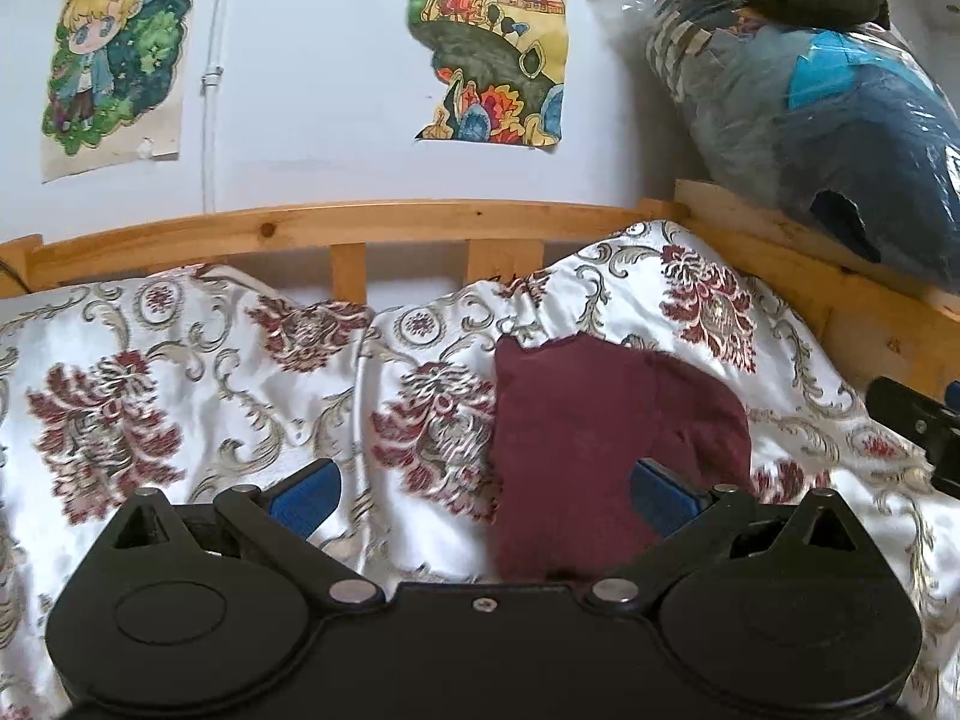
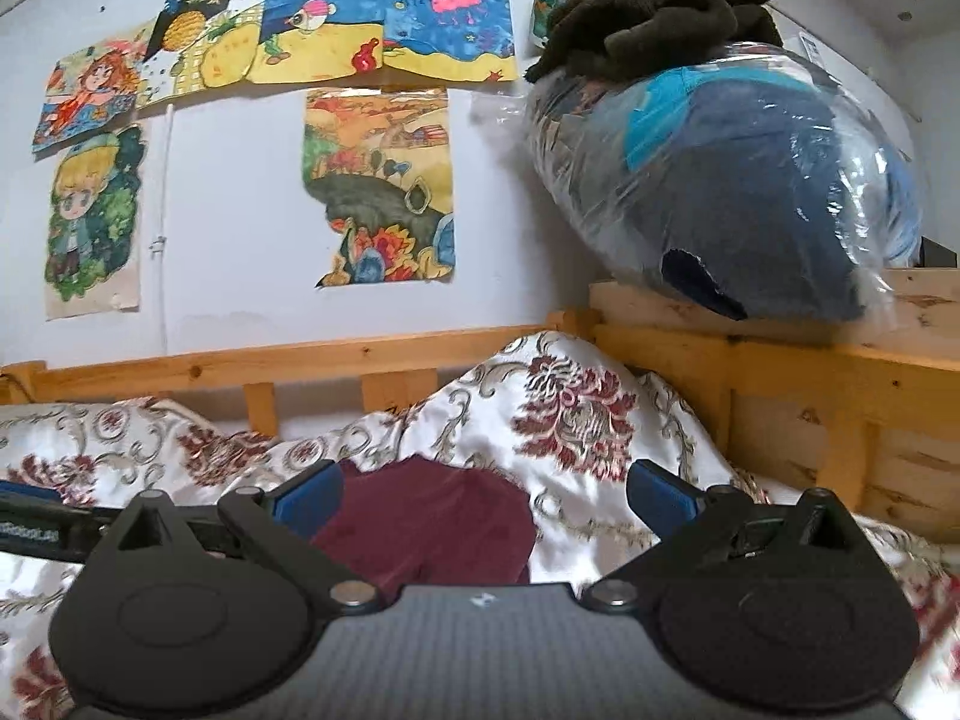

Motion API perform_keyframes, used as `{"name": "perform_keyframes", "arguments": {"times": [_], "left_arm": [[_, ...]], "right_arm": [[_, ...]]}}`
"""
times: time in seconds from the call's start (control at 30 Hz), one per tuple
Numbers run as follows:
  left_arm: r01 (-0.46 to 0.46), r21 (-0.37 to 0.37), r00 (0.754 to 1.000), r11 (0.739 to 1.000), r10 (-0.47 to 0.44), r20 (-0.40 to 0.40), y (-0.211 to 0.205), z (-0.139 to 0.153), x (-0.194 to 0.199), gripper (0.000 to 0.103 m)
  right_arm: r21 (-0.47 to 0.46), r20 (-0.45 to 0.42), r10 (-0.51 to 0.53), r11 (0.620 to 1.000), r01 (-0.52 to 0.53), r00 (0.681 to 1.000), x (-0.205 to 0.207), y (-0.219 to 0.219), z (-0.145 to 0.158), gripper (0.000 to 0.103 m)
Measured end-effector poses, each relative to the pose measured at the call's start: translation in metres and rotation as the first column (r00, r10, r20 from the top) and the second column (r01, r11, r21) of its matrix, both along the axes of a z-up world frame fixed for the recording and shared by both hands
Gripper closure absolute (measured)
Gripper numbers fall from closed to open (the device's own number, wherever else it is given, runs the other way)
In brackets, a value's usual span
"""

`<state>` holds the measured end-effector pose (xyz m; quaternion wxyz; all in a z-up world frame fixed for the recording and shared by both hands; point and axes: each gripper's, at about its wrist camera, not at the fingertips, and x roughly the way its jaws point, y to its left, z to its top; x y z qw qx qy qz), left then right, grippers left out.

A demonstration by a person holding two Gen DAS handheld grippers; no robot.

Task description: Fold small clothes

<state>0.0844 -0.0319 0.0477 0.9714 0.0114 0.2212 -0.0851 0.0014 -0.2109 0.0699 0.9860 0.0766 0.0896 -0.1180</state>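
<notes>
i have 2 grippers out over the bed and neither is holding anything — my left gripper [image 1: 483,495] has its blue pads spread wide, and my right gripper [image 2: 483,495] is spread just as wide, with nothing between the jaws of either. the 1 piece i can see for the job is a small maroon garment [image 1: 600,438], lying on the patterned bedspread [image 1: 180,372] toward the far right part of the bed, near the wooden bed rail [image 1: 336,225] and the corner where the bedspread humps up. from the right wrist view the maroon garment [image 2: 432,525] sits just ahead of my left-hand pad, partly tucked under a rise in the bedspread [image 2: 570,420]. it looks bunched into a rounded lump, with no straight edges or stacked layers that i can make out, so i judge the folding has not really begun — or at most 1 rough fold is in, i cannot tell which. what is left, as i read it: take hold, spread it flat, fold it. i see no finished stack of folded clothes anywhere on the bed.
</notes>
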Motion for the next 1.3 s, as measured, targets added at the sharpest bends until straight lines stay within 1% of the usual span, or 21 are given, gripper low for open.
{"name": "perform_keyframes", "arguments": {"times": [0.07, 0.13, 0.23, 0.33, 0.4, 0.47, 0.5, 0.7, 0.8, 1.3], "left_arm": [[-0.011, 0.016, 1.0, 1.0, 0.011, 0.001, 0.006, -0.002, -0.011, 0.001], [-0.011, 0.015, 1.0, 1.0, 0.011, 0.008, 0.014, -0.004, -0.02, 0.001], [0.032, -0.018, 0.999, 0.999, -0.032, -0.006, 0.023, -0.009, -0.029, 0.001], [0.075, -0.034, 0.997, 0.997, -0.075, -0.018, 0.027, -0.015, -0.038, 0.001], [0.086, -0.003, 0.996, 0.996, -0.086, -0.019, 0.028, -0.02, -0.043, 0.001], [0.065, 0.034, 0.998, 0.997, -0.064, -0.009, 0.029, -0.026, -0.046, 0.001], [0.055, 0.041, 0.998, 0.998, -0.055, -0.005, 0.03, -0.028, -0.047, 0.001], [0.027, 0.014, 0.999, 1.0, -0.026, -0.037, 0.038, -0.039, -0.041, 0.001], [0.022, 0.022, 0.999, 1.0, -0.021, -0.043, 0.038, -0.041, -0.039, 0.001], [0.021, 0.043, 0.999, 0.999, -0.019, -0.038, 0.036, -0.042, -0.041, 0.001]], "right_arm": [[0.005, -0.018, -0.003, 1.0, 0.003, 1.0, -0.015, 0.012, 0.002, 0.0], [0.011, -0.028, -0.007, 1.0, 0.007, 1.0, -0.03, 0.023, 0.002, 0.0], [0.014, -0.03, -0.019, 1.0, 0.019, 0.999, -0.046, 0.037, 0.0, 0.0], [-0.021, -0.041, -0.037, 0.999, 0.036, 0.998, -0.054, 0.049, -0.005, 0.0], [-0.052, -0.069, -0.051, 0.998, 0.047, 0.996, -0.052, 0.055, -0.008, 0.0], [-0.075, -0.088, -0.047, 0.996, 0.041, 0.995, -0.048, 0.06, -0.011, 0.0], [-0.075, -0.093, -0.042, 0.997, 0.035, 0.995, -0.047, 0.061, -0.012, 0.0], [-0.055, -0.137, -0.032, 0.998, 0.025, 0.99, -0.038, 0.059, -0.021, 0.0], [-0.041, -0.151, -0.029, 0.999, 0.024, 0.988, -0.034, 0.056, -0.024, 0.0], [-0.035, -0.149, -0.025, 0.999, 0.021, 0.989, -0.033, 0.055, -0.026, 0.0]]}}
